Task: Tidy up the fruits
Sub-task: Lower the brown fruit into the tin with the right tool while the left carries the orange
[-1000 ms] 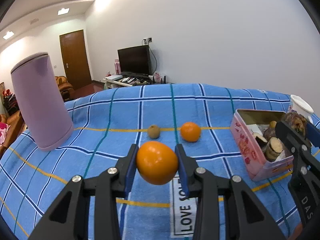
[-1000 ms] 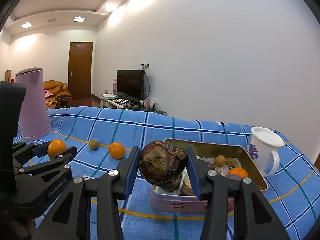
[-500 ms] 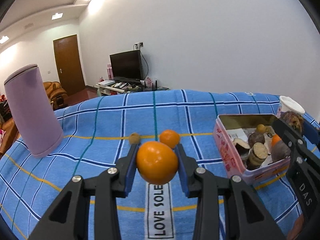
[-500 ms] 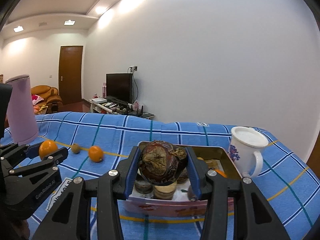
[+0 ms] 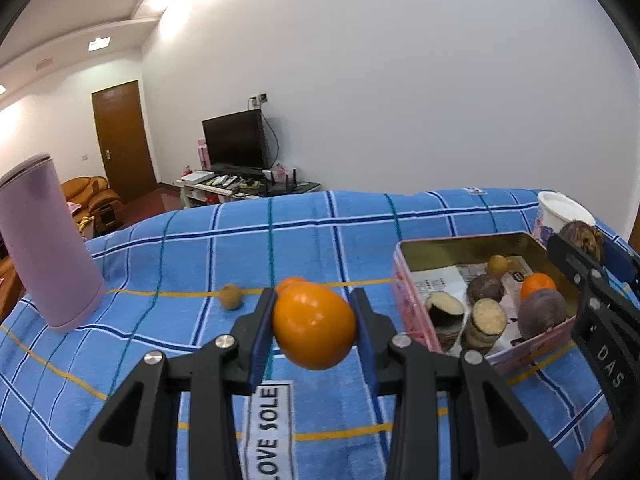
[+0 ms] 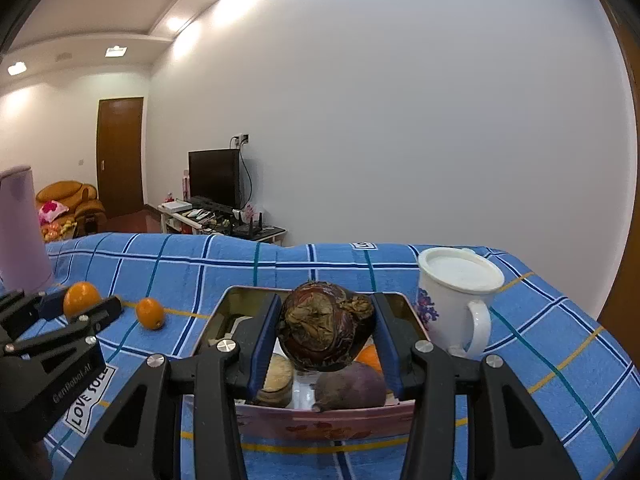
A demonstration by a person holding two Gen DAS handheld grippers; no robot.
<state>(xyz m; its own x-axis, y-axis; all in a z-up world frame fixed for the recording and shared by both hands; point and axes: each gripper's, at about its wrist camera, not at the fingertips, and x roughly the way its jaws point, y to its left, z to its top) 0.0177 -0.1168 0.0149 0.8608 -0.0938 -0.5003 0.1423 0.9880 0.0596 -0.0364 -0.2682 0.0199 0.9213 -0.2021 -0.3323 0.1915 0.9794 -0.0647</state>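
Hovering right above the tin (image 6: 320,414), the right gripper (image 6: 326,330) clamps a wrinkled fruit (image 6: 324,326), while the left gripper (image 5: 314,330), pinching an orange (image 5: 314,326), sits beside it.

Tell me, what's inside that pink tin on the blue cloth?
The pink tin holds an orange, dark purple round fruits, cut slices, a small brown fruit and paper lining. Its near corner is hidden behind the right hand-held gripper.

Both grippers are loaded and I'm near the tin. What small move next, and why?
Probably ease the right gripper forward and down over the pink tin, then release. It is clamped on the wrinkled dark fruit, which hangs above the tin's near end, with fruit below. The left gripper, gripping the orange, is off to the tin's side.
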